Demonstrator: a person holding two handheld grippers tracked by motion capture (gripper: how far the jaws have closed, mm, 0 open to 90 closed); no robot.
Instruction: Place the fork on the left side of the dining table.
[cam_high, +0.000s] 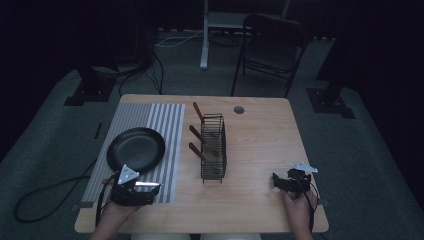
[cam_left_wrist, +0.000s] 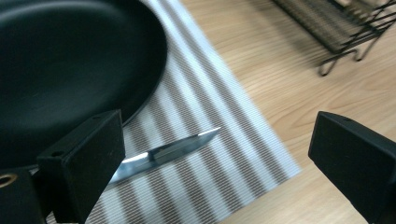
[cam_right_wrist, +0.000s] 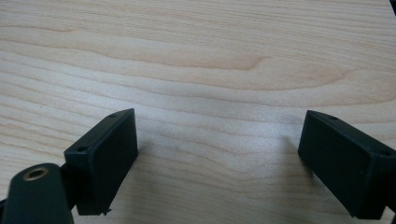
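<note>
Left jaws: the left gripper (cam_high: 131, 190) has its jaws spread wide over the near edge of the striped mat (cam_left_wrist: 224, 140), holding nothing.
Right jaws: the right gripper (cam_high: 291, 181) is spread wide just above bare wood of the table (cam_right_wrist: 196, 60), empty.
Knife: a steel knife blade (cam_left_wrist: 163, 151) lies flat on the mat between the left jaws, just beside the pan.
Pan: a black frying pan (cam_high: 136, 149) rests on the mat.
Rack: a black wire rack (cam_high: 214, 147) stands mid-table, with three brown handles (cam_high: 197, 150) sticking out to its left.
</note>
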